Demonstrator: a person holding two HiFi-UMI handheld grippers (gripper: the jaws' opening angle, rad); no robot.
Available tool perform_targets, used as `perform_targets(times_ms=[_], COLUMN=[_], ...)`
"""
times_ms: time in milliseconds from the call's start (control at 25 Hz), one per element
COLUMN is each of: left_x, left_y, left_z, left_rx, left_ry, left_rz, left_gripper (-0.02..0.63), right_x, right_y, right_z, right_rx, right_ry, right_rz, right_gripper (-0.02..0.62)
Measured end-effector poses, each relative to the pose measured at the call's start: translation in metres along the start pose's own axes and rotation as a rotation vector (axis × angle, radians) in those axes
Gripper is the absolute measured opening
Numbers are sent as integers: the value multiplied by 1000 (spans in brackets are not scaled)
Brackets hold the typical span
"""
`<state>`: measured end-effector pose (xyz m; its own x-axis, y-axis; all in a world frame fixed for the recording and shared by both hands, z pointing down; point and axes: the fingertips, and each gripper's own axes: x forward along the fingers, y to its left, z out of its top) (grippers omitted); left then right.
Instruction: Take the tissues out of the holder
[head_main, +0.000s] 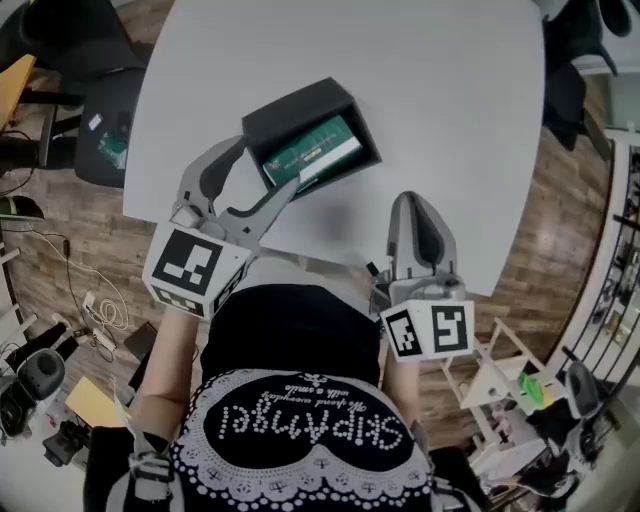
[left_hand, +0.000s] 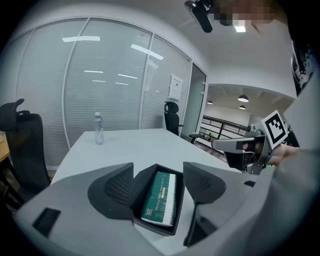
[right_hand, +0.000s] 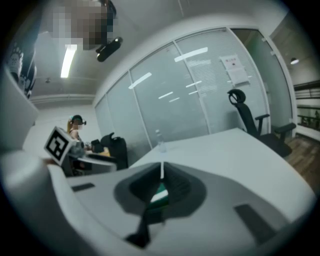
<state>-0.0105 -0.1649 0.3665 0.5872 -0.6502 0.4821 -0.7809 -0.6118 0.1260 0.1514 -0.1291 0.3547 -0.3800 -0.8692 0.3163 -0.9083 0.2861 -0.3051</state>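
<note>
A black open-topped holder (head_main: 290, 112) stands on the white table (head_main: 440, 90), tilted toward me, with a green and white tissue pack (head_main: 312, 152) lying inside it. My left gripper (head_main: 266, 166) is open, one finger by the holder's left corner and the other at its near edge. In the left gripper view the holder (left_hand: 145, 184) and the pack (left_hand: 161, 197) show in the gap of the left gripper (left_hand: 159, 181), and the pads stand clear of both. My right gripper (head_main: 411, 203) hovers shut to the right of the holder. In its own view the right gripper (right_hand: 161, 179) hides most of the pack (right_hand: 159, 193).
A clear water bottle (left_hand: 99, 129) stands at the table's far end. Black office chairs (left_hand: 20, 135) sit around the table, one beyond the far corner (left_hand: 172, 116). The table's near edge (head_main: 330, 262) lies just in front of me. Cables and gear litter the wooden floor (head_main: 70, 300).
</note>
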Motion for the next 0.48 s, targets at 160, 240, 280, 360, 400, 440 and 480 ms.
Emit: perform_targets(times_ms=[160, 240, 280, 360, 400, 440, 480], left_x=[21, 30, 34, 43, 48, 52, 56], left_y=[-3, -4, -5, -5, -6, -6, -6], left_z=[-11, -17, -20, -27, -31, -35, -39], left_rx=[9, 6, 5, 4, 3, 3, 5], left_ry=[44, 63, 72, 93, 104, 116, 127], left_rz=[-36, -50, -56, -69, -76, -81, -85], left_gripper=[324, 327, 328, 334, 337, 339, 342], right_x=[5, 6, 6, 8, 8, 8, 8], right_y=[4, 5, 4, 2, 0, -2, -4], right_z=[-6, -8, -9, -12, -14, -16, -18], right_rx=[12, 16, 18, 22, 24, 28, 33], right_ry=[19, 25, 27, 32, 35, 39, 43], right_rz=[11, 12, 11, 6, 1, -4, -10], right_gripper=[35, 35, 35, 35, 35, 35, 35])
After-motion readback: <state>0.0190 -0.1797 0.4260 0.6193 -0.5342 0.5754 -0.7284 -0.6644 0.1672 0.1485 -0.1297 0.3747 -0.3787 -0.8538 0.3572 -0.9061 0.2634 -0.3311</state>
